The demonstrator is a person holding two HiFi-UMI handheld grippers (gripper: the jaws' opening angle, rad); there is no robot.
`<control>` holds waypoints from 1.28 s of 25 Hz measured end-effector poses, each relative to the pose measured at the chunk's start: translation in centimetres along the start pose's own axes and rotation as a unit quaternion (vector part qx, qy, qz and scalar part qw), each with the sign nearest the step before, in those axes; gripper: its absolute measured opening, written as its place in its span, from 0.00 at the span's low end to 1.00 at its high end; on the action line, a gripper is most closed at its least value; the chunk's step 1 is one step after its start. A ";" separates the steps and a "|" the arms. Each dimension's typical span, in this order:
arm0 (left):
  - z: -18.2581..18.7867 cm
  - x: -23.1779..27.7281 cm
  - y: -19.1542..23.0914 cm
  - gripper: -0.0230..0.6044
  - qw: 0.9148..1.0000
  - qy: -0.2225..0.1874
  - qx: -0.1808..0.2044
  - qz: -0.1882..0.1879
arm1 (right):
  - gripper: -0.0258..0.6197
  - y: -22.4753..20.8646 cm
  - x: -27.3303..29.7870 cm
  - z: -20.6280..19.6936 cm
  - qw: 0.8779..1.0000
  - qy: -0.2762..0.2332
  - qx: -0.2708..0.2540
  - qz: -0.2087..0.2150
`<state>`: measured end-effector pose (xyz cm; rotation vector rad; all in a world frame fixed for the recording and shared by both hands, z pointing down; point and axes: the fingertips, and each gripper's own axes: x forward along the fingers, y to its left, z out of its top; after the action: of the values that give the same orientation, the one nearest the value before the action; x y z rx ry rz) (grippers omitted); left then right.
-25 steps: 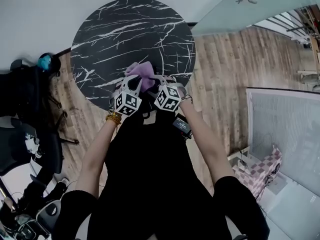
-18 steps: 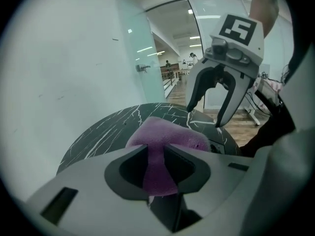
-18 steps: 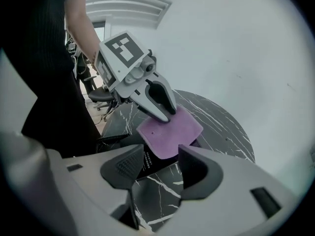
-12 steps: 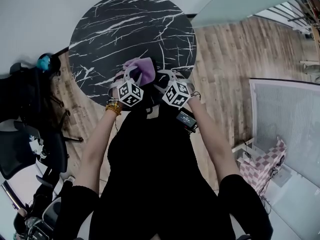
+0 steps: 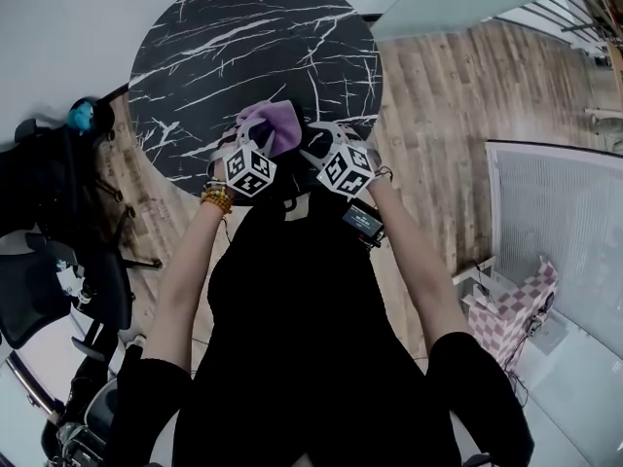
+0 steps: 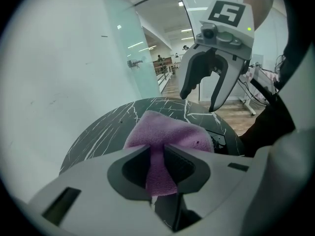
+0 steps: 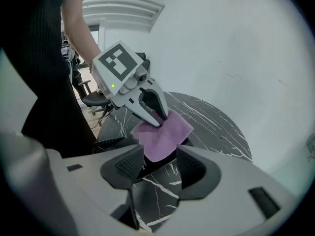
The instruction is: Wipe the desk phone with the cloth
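Cloth (image 6: 170, 134), purple and soft, is pinched tight between the jaws of the left gripper (image 6: 156, 155); one narrow fold runs back through the grip and the rest fans out ahead of it. It lies draped over the desk phone (image 6: 224, 140), a dark shape of which only a strip with small keys shows at the cloth's right edge. Phone and cloth sit at the near edge of a round black table (image 5: 253, 47) veined with white, close in front of the person.

The right gripper (image 7: 161, 168) is just to the right of the left one, its jaws moderately apart and holding nothing. Between them only the tabletop and the near edge of the cloth can be seen. The two grippers point toward each other over the phone.

A wooden floor (image 5: 438, 115) spreads to the right of the table, and a black office chair (image 5: 58, 290) stands at the left.
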<state>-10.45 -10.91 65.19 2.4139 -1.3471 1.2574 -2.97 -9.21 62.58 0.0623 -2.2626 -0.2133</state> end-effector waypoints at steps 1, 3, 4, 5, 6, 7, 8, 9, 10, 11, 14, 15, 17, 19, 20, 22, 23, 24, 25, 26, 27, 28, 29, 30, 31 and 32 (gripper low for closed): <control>0.0 0.0 0.0 0.18 1.000 -0.001 -0.001 0.000 | 0.36 0.0 -0.1 -0.1 1.000 0.001 0.003 -0.001; -0.1 0.0 0.0 0.18 1.000 -0.003 -0.001 -0.001 | 0.36 -0.1 -0.1 -0.4 1.000 0.002 0.007 -0.003; -0.2 0.0 0.0 0.18 1.000 -0.004 0.000 -0.001 | 0.36 -0.1 -0.2 -0.5 1.000 0.003 0.008 -0.004; -0.2 0.0 -0.1 0.18 1.000 -0.004 0.000 -0.001 | 0.36 -0.1 -0.2 -0.6 1.000 0.004 0.009 -0.004; -0.2 0.0 -0.1 0.18 1.000 -0.004 0.000 -0.001 | 0.36 -0.1 -0.2 -0.7 1.000 0.004 0.010 -0.003; -0.2 -0.1 -0.2 0.18 1.000 -0.004 -0.001 -0.002 | 0.36 0.0 -0.2 -0.7 1.000 0.003 0.010 -0.003; -0.2 -0.1 -0.3 0.18 1.000 -0.005 -0.001 -0.002 | 0.36 0.0 -0.2 -0.7 1.000 0.003 0.011 -0.003; -0.2 -0.1 -0.5 0.18 1.000 -0.005 -0.002 -0.002 | 0.36 0.0 -0.3 -0.6 1.000 0.002 0.011 -0.003; -0.2 -0.2 -0.6 0.18 1.000 -0.005 -0.002 -0.003 | 0.36 0.1 -0.3 -0.6 1.000 0.002 0.011 -0.003; -0.3 -0.3 -0.8 0.18 1.000 -0.005 -0.002 -0.003 | 0.36 0.1 -0.2 -0.5 1.000 0.001 0.011 -0.003; -0.6 -0.4 -1.2 0.18 1.000 -0.007 -0.008 -0.004 | 0.36 0.2 -0.1 -0.2 1.000 -0.003 0.010 -0.002; -0.7 -0.4 -1.4 0.18 1.000 -0.008 -0.010 -0.004 | 0.36 0.2 0.0 -0.2 1.000 -0.003 0.010 -0.002; -0.9 -0.5 -1.7 0.18 1.000 -0.007 -0.011 -0.004 | 0.36 0.2 -0.1 -0.1 1.000 -0.004 0.010 -0.003; -1.0 -0.5 -1.9 0.18 1.000 -0.006 -0.010 -0.005 | 0.36 0.3 -0.1 -0.2 1.000 -0.003 0.009 -0.003; -1.0 -0.5 -2.1 0.18 1.000 -0.005 -0.009 -0.006 | 0.36 0.3 -0.2 -0.3 1.000 -0.002 0.009 -0.003; -1.1 -0.6 -2.3 0.18 1.000 -0.005 -0.008 -0.007 | 0.36 0.3 -0.2 -0.4 1.000 -0.002 0.011 -0.003; -1.2 -0.6 -2.4 0.18 1.000 -0.006 -0.007 -0.007 | 0.36 0.2 -0.2 -0.5 1.000 -0.002 0.012 -0.003; -1.2 -0.6 -2.5 0.18 1.000 -0.005 -0.006 -0.008 | 0.36 0.2 -0.3 -0.5 1.000 -0.001 0.013 -0.004; -1.3 -0.6 -2.6 0.18 1.000 -0.004 -0.004 -0.009 | 0.36 0.2 -0.3 -0.6 1.000 -0.001 0.014 -0.004; -1.3 -0.6 -2.8 0.18 1.000 -0.003 -0.002 -0.011 | 0.36 0.2 -0.3 -0.7 1.000 -0.001 0.015 -0.004; -1.4 -0.6 -3.0 0.18 1.000 -0.002 0.000 -0.012 | 0.36 0.3 -0.3 -0.7 1.000 0.000 0.015 -0.004; -1.4 -0.7 -3.2 0.18 1.000 0.000 0.001 -0.014 | 0.36 0.4 -0.3 -0.7 1.000 0.000 0.015 -0.004; -1.5 -0.7 -3.3 0.18 1.000 0.000 0.002 -0.015 | 0.36 0.5 -0.3 -0.8 1.000 0.000 0.015 -0.003; -1.5 -0.7 -3.5 0.18 1.000 0.001 0.004 -0.016 | 0.36 0.5 -0.3 -0.8 1.000 0.000 0.016 -0.002; -1.6 -0.8 -3.7 0.17 1.000 0.001 0.005 -0.017 | 0.36 0.6 -0.3 -0.8 1.000 0.000 0.016 -0.001; -1.7 -0.8 -3.9 0.18 1.000 0.002 0.006 -0.018 | 0.36 0.7 -0.2 -0.8 1.000 0.001 0.015 0.000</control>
<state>-8.82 -7.28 66.87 2.4312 -1.2911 1.2652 -2.26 -8.60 63.04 0.0786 -2.2648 -0.1784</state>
